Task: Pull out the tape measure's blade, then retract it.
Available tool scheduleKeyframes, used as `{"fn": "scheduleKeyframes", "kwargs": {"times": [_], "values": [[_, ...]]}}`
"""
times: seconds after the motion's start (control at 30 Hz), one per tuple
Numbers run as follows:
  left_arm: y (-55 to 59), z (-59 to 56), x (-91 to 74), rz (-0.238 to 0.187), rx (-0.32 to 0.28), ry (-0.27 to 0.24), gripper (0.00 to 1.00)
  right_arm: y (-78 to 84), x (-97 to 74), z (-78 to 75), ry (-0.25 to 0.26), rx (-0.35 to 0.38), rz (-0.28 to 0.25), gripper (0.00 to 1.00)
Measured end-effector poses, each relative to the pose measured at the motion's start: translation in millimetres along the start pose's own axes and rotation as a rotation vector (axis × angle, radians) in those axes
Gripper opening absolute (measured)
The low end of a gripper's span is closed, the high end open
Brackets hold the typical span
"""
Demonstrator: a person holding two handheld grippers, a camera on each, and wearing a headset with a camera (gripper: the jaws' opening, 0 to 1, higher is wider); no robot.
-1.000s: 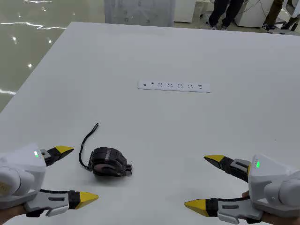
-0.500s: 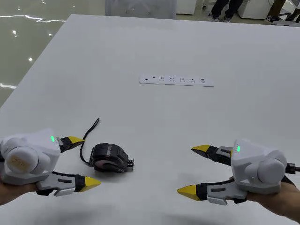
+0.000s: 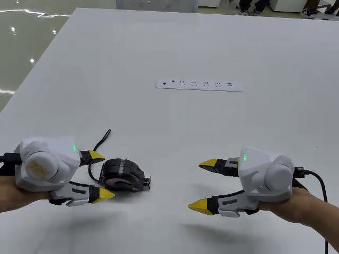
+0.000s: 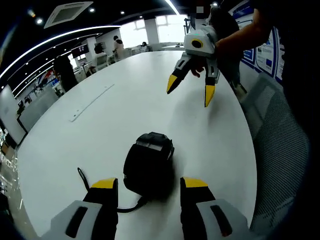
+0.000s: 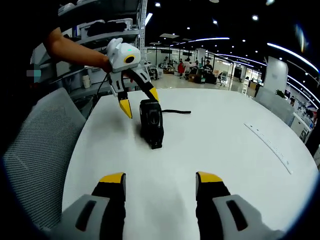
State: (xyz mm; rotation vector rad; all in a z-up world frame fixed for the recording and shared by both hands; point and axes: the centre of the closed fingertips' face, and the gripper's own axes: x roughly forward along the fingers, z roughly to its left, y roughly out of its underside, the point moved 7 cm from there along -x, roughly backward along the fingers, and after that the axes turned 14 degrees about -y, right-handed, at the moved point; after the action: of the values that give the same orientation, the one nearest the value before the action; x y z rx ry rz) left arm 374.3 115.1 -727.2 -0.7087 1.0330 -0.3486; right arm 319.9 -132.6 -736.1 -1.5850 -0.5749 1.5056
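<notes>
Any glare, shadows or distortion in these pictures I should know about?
Head view: sharp, bright glare streaks the glossy floor, faint shadow under the right claw. Left gripper view: fisheye bows the white table. Right gripper view: ceiling lights blow out white.

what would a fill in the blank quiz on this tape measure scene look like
1. The left gripper has its jaws ____ on either side of the tape measure.
2. The right gripper is open and grips ____.
3. The white power strip lies flat on the ____.

Missing words: open; nothing; table.
</notes>
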Motion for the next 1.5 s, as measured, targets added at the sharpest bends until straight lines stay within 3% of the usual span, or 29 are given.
{"fn": "scheduleKeyframes", "kwargs": {"times": [0.2,0.47,0.8,1.13,1.37,1.4,1.5], "values": [[0.7,-0.2,6.9,0.021,0.058,0.038,0.38,-5.9,16.8,-10.2,-0.022,-0.008,0.001,0.54],[0.4,3.1,12.1,0.032,0.113,0.064,0.34,-16.0,38.8,-21.4,-0.046,-0.025,0.002,0.46],[1.8,5.7,21.4,0.057,0.152,0.111,0.31,-22.0,66.0,-23.2,-0.106,-0.037,0.018,0.40],[3.4,7.0,27.7,0.076,0.128,0.170,0.30,-25.1,86.5,-23.4,-0.138,-0.028,0.028,0.33],[3.4,6.9,27.5,0.074,0.129,0.173,0.29,-25.5,88.9,-23.5,-0.143,-0.030,0.031,0.24],[3.6,6.9,26.9,0.078,0.117,0.188,0.29,-26.2,99.4,-25.3,-0.158,-0.033,0.043,0.23],[3.9,6.3,26.2,0.081,0.120,0.186,0.29,-25.3,103.7,-25.7,-0.160,-0.040,0.055,0.19]]}}
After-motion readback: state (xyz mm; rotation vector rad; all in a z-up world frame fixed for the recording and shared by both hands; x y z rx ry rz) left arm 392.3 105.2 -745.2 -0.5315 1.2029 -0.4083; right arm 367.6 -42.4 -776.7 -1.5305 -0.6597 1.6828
